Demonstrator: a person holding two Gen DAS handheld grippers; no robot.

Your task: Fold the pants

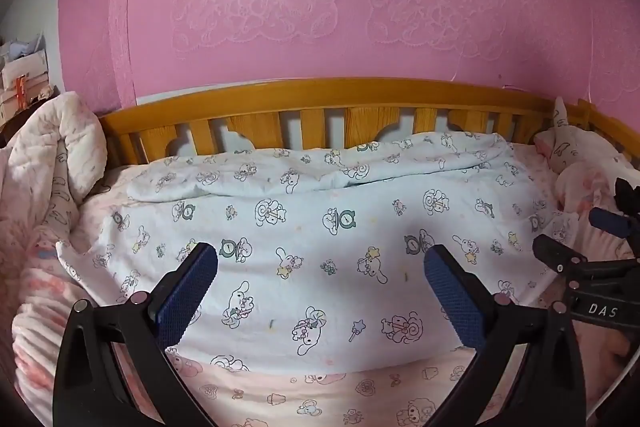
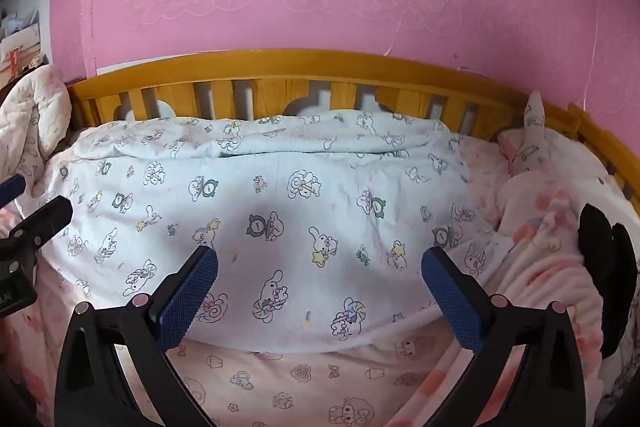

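Where the far side of the bed meets it, a pink wall [image 1: 360,7] with faint pale lace-like patterns fills the upper half of both views. Below it runs a honey-coloured wooden bed rail [image 1: 320,95] with upright slats and rounded cut-outs. The bed is covered by a pale pink sheet [image 1: 320,399] printed with small cartoon animals. Spread flat on that sheet, filling the middle of the bed, lie the pants [image 1: 320,227]: light blue-white fabric printed with cartoon rabbits, clocks and stars. Their far edge is bunched into a thick roll just beside the rail, and their near edge runs across just in front of both grippers. A rumpled white quilted blanket [image 1: 60,147] is heaped at the left end of the bed, and a pink and white plush toy [image 2: 532,167] lies at the right end, beside the pants.

The left gripper [image 1: 320,291] hovers above the pants, tilted downward, its blue-padded jaws spread wide with nothing between them. The right gripper [image 2: 320,291] hovers beside it in the same downward tilt, jaws likewise released and empty. Neither gripper touches the fabric. Each shows at the edge of the other's view.
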